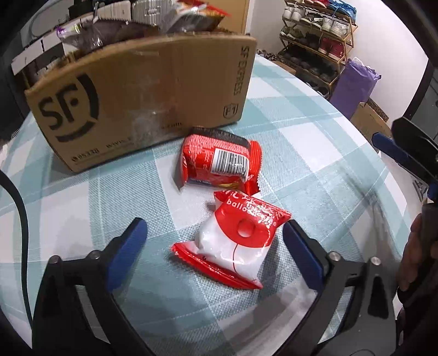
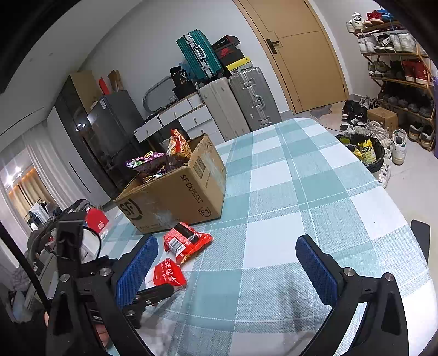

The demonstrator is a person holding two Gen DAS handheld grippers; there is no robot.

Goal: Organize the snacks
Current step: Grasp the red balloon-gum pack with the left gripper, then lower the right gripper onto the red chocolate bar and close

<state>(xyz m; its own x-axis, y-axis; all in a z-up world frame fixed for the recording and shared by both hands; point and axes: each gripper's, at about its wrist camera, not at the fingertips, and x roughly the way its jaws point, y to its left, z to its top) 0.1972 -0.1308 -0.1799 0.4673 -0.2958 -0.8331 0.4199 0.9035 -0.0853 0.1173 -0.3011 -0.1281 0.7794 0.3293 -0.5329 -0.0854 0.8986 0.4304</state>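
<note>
A red and white snack pack [image 1: 232,243] lies on the checked tablecloth between the open fingers of my left gripper [image 1: 215,241], not touched. A red snack pack with a barcode [image 1: 219,161] lies just beyond it, in front of the cardboard SF box [image 1: 142,101], which holds several snack bags [image 1: 189,16]. In the right wrist view my right gripper [image 2: 227,263] is open and empty over the table, with the box [image 2: 175,197], the barcode pack [image 2: 183,241] and the red and white pack [image 2: 168,273] to its left.
The right gripper shows at the right edge of the left wrist view [image 1: 405,153]. Past the table's edge stand a bin [image 2: 364,150], shoe racks [image 2: 397,68], suitcases [image 2: 241,101] and a door [image 2: 303,52].
</note>
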